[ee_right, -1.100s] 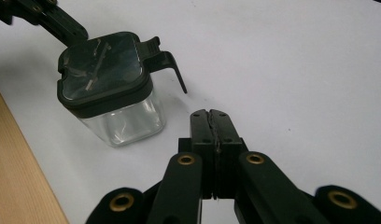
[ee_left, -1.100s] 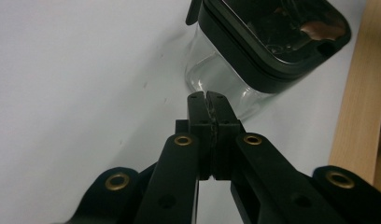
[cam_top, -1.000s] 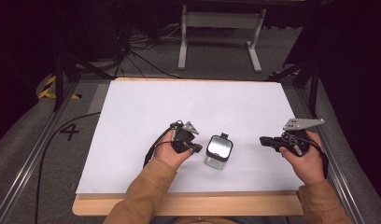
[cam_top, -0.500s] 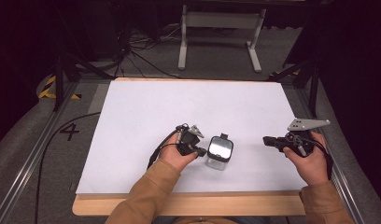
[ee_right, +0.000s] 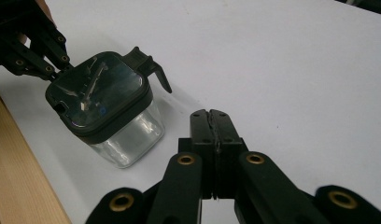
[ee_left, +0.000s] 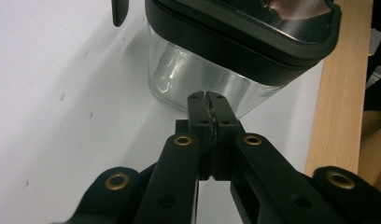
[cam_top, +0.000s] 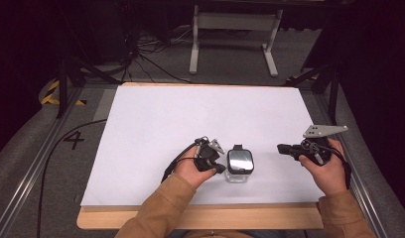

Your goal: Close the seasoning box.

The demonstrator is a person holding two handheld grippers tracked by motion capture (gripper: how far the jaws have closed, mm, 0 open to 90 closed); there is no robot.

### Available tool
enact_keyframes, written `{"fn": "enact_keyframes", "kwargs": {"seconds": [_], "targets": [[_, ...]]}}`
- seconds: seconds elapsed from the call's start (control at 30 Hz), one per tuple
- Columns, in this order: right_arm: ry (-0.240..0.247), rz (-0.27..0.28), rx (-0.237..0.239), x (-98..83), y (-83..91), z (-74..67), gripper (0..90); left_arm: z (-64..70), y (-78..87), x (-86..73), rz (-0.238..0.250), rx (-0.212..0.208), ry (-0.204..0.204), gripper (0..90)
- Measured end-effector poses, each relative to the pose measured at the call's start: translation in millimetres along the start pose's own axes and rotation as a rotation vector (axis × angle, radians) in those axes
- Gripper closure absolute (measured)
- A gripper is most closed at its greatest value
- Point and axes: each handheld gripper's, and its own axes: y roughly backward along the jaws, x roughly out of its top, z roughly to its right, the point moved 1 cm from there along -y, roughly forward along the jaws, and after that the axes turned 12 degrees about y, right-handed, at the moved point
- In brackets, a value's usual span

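While the clear square jar (cam_top: pixel 239 167) with its black lid (cam_top: pixel 240 160) sits upright near the front wooden edge (cam_top: pixel 200 217) of the white table (cam_top: pixel 200 114), there's loads of open room behind it. Its lid latch (cam_top: pixel 238 147) points toward the far edge. Left gripper (cam_top: pixel 221 169) is right beside the jar, jaws clenched on nothing; right gripper (cam_top: pixel 280 148) is well apart, also clenched, empty.

High view overlooks table (cam_top: pixel 156 124); gripper views share the jar (ee_right: pixel 109 121) close-up.
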Motion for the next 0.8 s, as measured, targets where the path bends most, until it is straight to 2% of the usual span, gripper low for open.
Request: {"fn": "enact_keyframes", "kwargs": {"seconds": [0.1,0.2,0.33,0.43,0.5,0.63,0.8], "targets": [[0.006,0.011,0.004,3.0,0.5,-0.1,90.0,2.1,11.1,0.1,0.028,0.01,0.0,88.7],[0.014,0.019,0.011,8.0,0.7,1.0,89.7,5.6,35.3,-1.0,0.073,0.031,0.0,85.6],[0.016,0.035,0.017,16.7,0.4,5.0,83.0,6.0,68.7,-9.1,0.137,0.063,0.013,81.6],[0.004,0.051,0.021,21.9,0.5,9.4,78.2,1.1,84.4,-17.1,0.174,0.093,0.037,78.5],[0.006,0.052,0.02,23.0,0.0,11.9,77.8,-0.9,88.6,-19.9,0.179,0.105,0.045,76.1],[-0.004,0.056,0.011,24.5,-3.1,19.8,72.0,-13.2,107.7,-31.4,0.211,0.151,0.085,72.0],[-0.01,0.056,-0.023,19.6,-8.1,29.8,61.0,-30.7,125.2,-42.3,0.248,0.218,0.134,64.7]]}}
